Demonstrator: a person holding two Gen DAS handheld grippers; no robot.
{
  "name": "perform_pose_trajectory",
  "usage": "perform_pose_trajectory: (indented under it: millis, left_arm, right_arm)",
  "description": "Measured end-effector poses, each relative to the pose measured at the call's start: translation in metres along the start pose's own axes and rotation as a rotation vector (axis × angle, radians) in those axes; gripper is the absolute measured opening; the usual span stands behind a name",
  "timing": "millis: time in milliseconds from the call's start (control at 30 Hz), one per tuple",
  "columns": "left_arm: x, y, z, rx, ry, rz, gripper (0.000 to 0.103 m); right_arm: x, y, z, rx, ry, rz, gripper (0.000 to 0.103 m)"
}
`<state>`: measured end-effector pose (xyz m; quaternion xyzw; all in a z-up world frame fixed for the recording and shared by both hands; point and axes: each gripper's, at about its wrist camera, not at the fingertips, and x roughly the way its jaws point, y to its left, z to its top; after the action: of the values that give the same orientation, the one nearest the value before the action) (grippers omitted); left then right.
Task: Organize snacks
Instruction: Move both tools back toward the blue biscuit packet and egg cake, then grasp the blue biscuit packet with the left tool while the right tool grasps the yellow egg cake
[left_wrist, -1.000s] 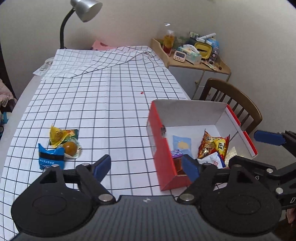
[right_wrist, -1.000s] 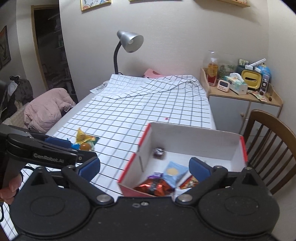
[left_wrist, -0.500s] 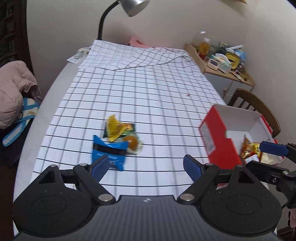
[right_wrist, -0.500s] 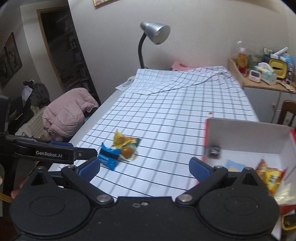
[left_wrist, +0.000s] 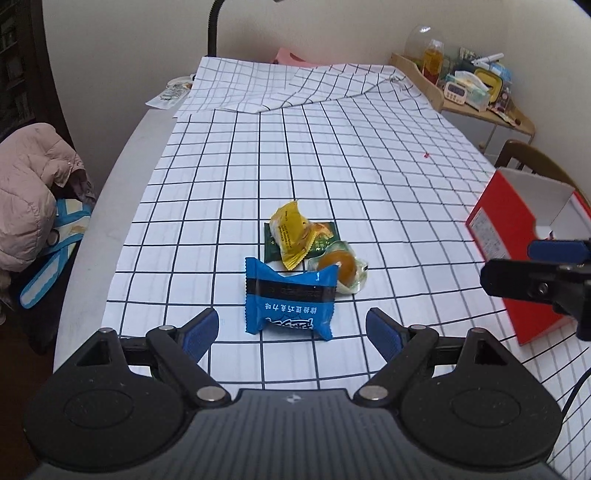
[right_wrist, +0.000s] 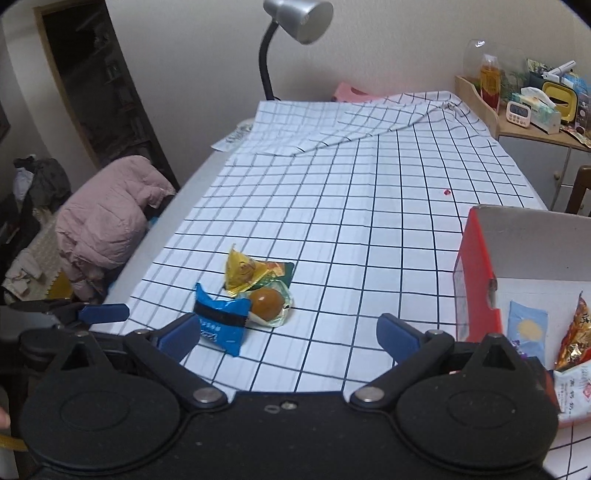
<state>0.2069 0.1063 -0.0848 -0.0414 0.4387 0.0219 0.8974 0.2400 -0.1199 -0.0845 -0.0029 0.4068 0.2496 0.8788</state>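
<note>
Left tool (left_wrist: 291, 330) spread wide and empty, lined up on blue snack packet (left_wrist: 290, 297) at 12 o'clock, likely for pickup. Right tool (right_wrist: 288, 334) likewise spread, empty. Red box (right_wrist: 476, 280) at 3 o'clock, already holding several snacks.

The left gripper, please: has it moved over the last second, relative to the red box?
Yes. The left gripper has swung left, away from the red box, and now faces the blue snack packet on the checked tablecloth, open.
</note>
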Motion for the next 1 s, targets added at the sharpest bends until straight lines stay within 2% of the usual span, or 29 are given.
perform_pose_trajectory:
  millis: [333, 533, 900, 1000]
  left_arm:
    - [0.052, 0.007, -0.002, -0.008, 0.049, -0.001, 0.087]
    - [0.073, 0.0, -0.003, 0.023, 0.044, 0.006, 0.087]
    - [0.091, -0.002, -0.003, -0.012, 0.025, 0.009, 0.087]
    - [0.091, 0.002, -0.003, -0.028, 0.025, 0.007, 0.079]
  right_arm:
    - [0.045, -0.002, 0.004, -0.022, 0.066, -0.021, 0.096]
    - [0.062, -0.001, 0.007, -0.046, 0.085, -0.012, 0.096]
    - [0.094, -0.002, 0.013, -0.069, 0.102, 0.027, 0.096]
    - [0.104, 0.001, 0.015, -0.084, 0.109, 0.036, 0.096]
